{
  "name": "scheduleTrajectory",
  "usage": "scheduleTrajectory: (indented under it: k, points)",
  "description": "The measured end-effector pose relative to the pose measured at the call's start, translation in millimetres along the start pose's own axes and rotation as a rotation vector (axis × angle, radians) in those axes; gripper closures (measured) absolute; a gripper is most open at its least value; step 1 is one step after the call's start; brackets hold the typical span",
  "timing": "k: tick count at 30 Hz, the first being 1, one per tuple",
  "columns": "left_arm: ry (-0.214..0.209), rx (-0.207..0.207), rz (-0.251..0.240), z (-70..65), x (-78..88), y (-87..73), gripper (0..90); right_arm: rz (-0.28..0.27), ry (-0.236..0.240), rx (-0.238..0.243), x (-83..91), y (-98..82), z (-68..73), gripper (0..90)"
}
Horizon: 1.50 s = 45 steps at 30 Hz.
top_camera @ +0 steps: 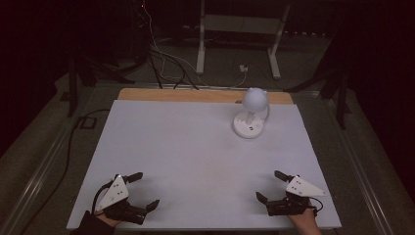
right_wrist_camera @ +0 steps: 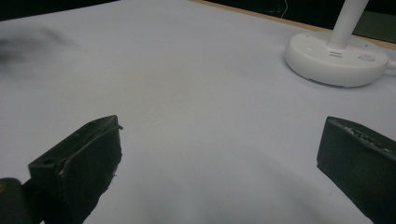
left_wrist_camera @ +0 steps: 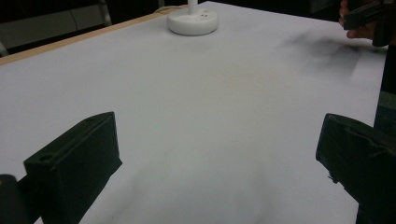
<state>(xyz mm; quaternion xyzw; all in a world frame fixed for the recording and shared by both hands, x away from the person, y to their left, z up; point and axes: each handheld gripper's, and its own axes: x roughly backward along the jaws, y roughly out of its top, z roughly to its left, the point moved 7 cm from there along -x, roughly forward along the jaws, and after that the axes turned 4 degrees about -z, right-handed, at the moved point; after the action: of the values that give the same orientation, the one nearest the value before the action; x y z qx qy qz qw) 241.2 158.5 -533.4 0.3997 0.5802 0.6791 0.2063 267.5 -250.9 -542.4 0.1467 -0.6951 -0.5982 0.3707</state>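
Left gripper (top_camera: 143,191) and right gripper (top_camera: 269,186): jaws spread wide, empty, low over white table (top_camera: 186,156); lamp (top_camera: 250,113) far right.

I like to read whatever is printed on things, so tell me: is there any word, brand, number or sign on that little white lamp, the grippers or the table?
No text can be read.
Lamp base: small marks on its top, perhaps buttons or slots, too blurred to read.
Left gripper, right gripper: open, no lettering shows on their grey plates.
Table: plain white, no marks.
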Motion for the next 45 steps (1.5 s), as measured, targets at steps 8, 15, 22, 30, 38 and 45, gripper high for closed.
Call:
scheduleTrajectory:
  k: [8,15,22,30,38,45]
  points:
    - [-0.003,0.005,0.012,0.4,-0.3,-1.6,0.1,0.019,0.021,0.053,0.0,-1.3,2.8,0.0]
    - [-0.019,0.000,0.038,-1.9,-3.3,-4.9,0.2,0.023,0.025,0.055,-2.1,-1.5,3.2,0.0]
    - [-0.007,-0.001,0.043,-0.2,-3.4,-5.1,0.2,0.053,0.020,0.056,-4.3,-4.5,1.7,0.0]
    - [-0.009,-0.005,0.034,-1.5,-2.6,-3.3,0.2,0.086,0.036,0.064,-7.0,-6.1,7.7,0.3]
    - [-0.010,-0.010,0.035,-2.5,-2.5,-2.9,0.2,0.107,0.059,0.064,-11.0,-5.7,14.0,0.0]
    - [-0.013,0.000,0.031,-2.2,-2.2,-2.9,0.2,0.155,0.107,0.073,-13.4,-5.6,26.3,0.0]
